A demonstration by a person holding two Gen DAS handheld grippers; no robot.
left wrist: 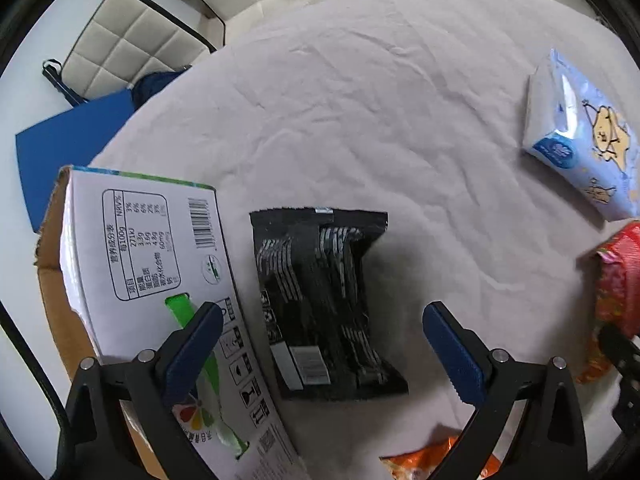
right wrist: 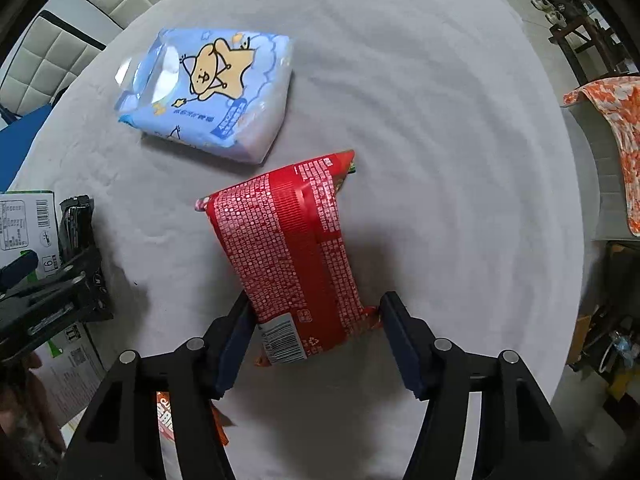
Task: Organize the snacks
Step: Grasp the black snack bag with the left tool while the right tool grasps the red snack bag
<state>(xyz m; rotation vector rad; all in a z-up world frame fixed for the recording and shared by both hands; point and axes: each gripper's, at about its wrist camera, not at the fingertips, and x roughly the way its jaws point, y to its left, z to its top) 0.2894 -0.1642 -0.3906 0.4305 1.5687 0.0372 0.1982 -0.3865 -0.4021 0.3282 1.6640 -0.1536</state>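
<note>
A black snack pack (left wrist: 324,304) lies flat on the white tablecloth (left wrist: 360,120) beside a white cardboard box (left wrist: 160,280). My left gripper (left wrist: 322,344) hovers open over the pack's near end, its fingers wide on either side. In the right wrist view a red snack bag (right wrist: 292,260) lies on the cloth, its near end between the fingers of my open right gripper (right wrist: 316,340); the left finger touches the bag's edge. An orange snack bag (left wrist: 424,460) peeks out at the bottom, under the grippers.
A blue tissue pack with a cartoon star (right wrist: 208,96) lies further back on the table. Padded chairs (left wrist: 132,48) stand beyond the table's left edge, with a blue board (left wrist: 72,148) leaning there. An orange patterned cloth (right wrist: 612,136) hangs off to the right.
</note>
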